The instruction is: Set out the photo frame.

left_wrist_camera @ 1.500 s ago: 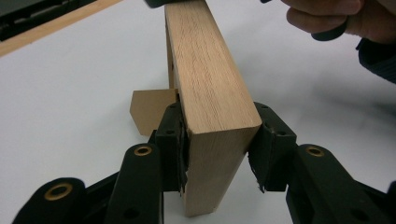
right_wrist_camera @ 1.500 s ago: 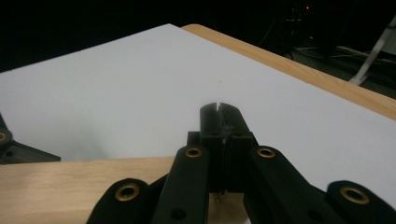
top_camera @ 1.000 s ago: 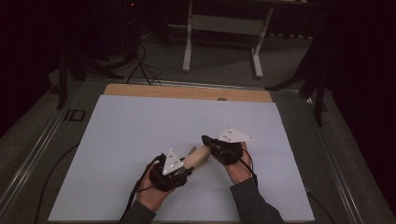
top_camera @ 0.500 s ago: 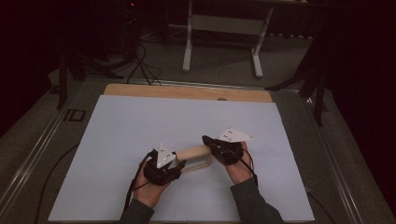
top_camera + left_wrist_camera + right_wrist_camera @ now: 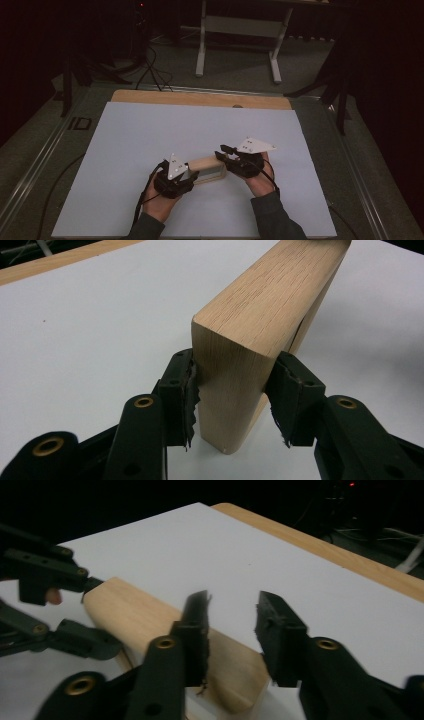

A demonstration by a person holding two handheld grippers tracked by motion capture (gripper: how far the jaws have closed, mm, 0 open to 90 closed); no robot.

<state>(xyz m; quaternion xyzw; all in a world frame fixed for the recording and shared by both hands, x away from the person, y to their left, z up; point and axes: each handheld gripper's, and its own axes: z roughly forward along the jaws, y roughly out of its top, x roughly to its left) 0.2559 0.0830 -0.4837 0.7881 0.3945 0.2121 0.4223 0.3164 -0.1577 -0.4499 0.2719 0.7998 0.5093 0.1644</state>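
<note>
A light wooden block (image 5: 204, 164) lies on the white sheet (image 5: 150, 130) between my two grippers. My left gripper (image 5: 192, 173) is shut on its near-left end: in the left gripper view both pads (image 5: 182, 390) press the block (image 5: 260, 305) from either side, and the jaws have just closed a little further. My right gripper (image 5: 223, 151) hangs over the block's right end. Its jaws have just been opening and now stand apart (image 5: 232, 625); the block (image 5: 140, 615) lies below and beyond them, untouched. In that view the left gripper (image 5: 102, 615) holds the block's far end.
A bare wooden strip (image 5: 200, 98) runs along the sheet's far edge. Beyond the table stand a white metal frame (image 5: 237, 25) and cables on the dark floor (image 5: 150, 70). A person's hands and sleeves come in at the bottom.
The right gripper's jaws have opened and let go of the block. The left gripper has shifted a little, and the block now lies more level between the two.
</note>
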